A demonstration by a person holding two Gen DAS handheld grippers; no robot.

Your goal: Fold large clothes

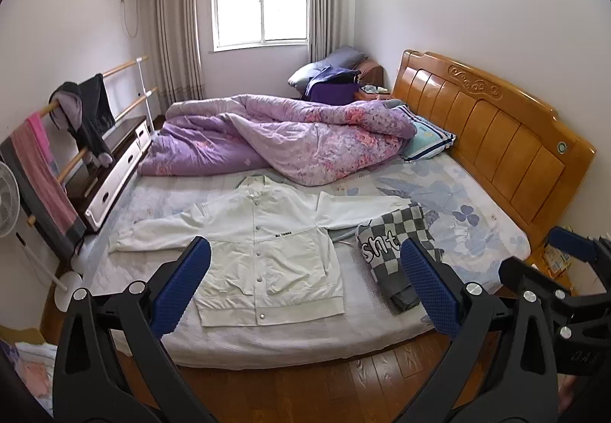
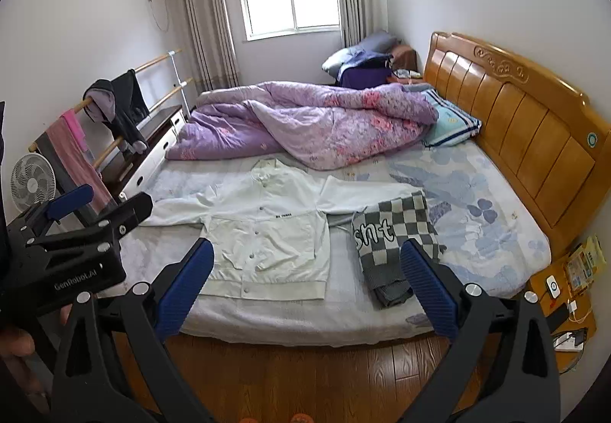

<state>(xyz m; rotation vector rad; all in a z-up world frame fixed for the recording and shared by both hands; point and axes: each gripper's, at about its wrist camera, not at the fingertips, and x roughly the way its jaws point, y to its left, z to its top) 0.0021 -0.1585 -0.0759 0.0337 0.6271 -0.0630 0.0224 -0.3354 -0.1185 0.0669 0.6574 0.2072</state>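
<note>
A white button-front jacket (image 1: 263, 251) (image 2: 267, 232) lies spread flat on the bed, front up, sleeves stretched out to both sides. To its right rests a folded grey-and-white checkered garment (image 1: 397, 251) (image 2: 393, 243) over the jacket's right sleeve end. My left gripper (image 1: 305, 281) hangs open above the bed's near edge, holding nothing. My right gripper (image 2: 307, 281) is open too, back from the bed over the floor, with nothing between its blue pads (image 2: 183, 289). Each gripper shows at the other view's side.
A rumpled purple floral quilt (image 1: 282, 132) fills the far half of the bed (image 1: 267, 342). The wooden headboard (image 1: 492, 128) stands at the right, with a nightstand (image 2: 565, 293) carrying small items. A clothes rack (image 1: 68, 140), low cabinet and fan (image 2: 32, 182) line the left wall.
</note>
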